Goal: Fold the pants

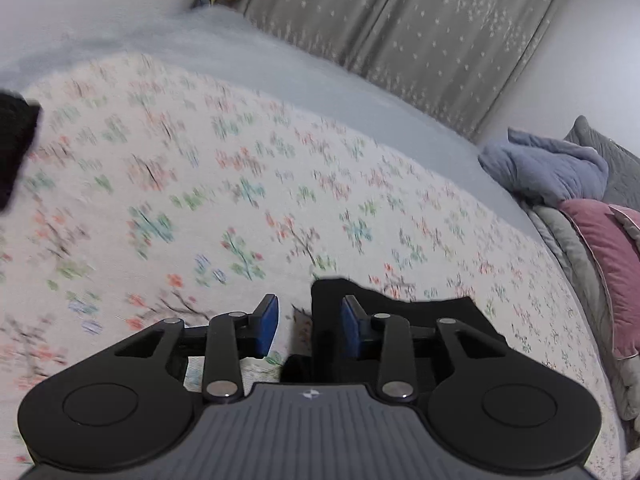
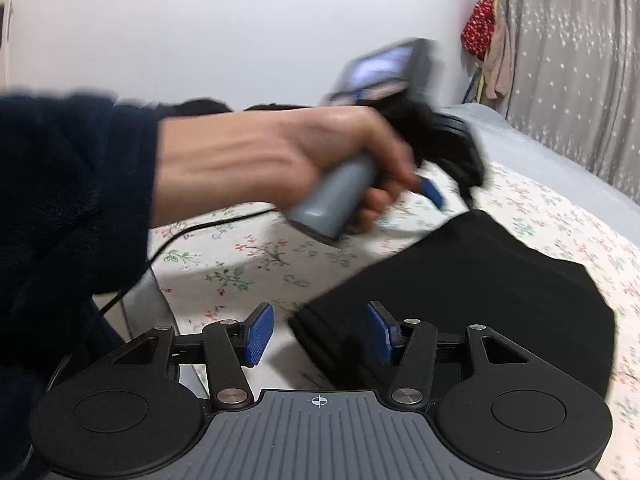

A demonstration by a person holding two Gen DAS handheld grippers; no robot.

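The black pants (image 2: 472, 292), soft and matte, lie folded into a thick flat block on the floral cotton bedsheet (image 2: 248, 264) at the lower right of the right wrist view. The right gripper (image 2: 318, 330) stands spread, its blue ribbed pads on either side of the fold's corner without pressing it. The left gripper (image 1: 308, 326) is spread too, just above a black cloth edge, held by a hand (image 2: 280, 160) in a dark fleece sleeve (image 2: 68, 200).

Matt black cloth pants (image 2: 472, 280); printed floral sheet (image 1: 240, 184)

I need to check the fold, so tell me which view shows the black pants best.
The right wrist view: the folded black fabric pants fill its lower right, edges visible. The left wrist view shows only a corner behind the claw.
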